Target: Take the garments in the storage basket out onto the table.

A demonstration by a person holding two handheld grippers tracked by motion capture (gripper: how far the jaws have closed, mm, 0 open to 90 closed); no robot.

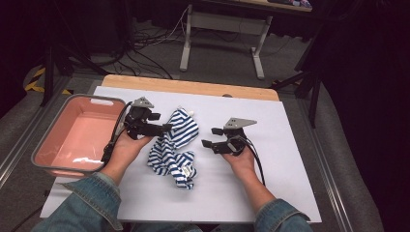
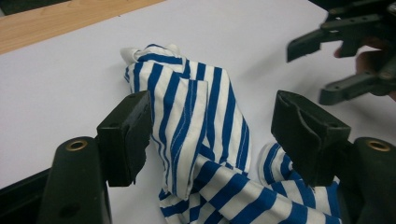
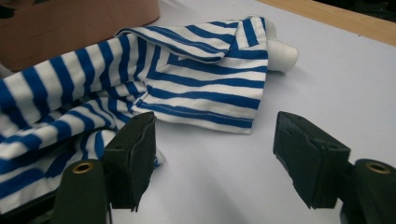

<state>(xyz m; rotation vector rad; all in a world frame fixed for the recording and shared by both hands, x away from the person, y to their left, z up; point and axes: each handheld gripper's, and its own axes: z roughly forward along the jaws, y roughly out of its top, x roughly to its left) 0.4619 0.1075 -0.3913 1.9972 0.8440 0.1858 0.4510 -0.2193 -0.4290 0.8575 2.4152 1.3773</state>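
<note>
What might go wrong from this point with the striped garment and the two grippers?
The striped garment lies crumpled in layers, so the left gripper, open over it, may pinch several folds at once. The right gripper stands open over bare table beside the hem and could close on nothing. A drag toward the pink bin might snag on its rim.

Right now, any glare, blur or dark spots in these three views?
High view: glare streak on the pink bin floor, surroundings beyond the table very dark. Left gripper view: near tongs soft, striped garment sharp. Right gripper view: garment evenly lit, bin corner dim.
</note>
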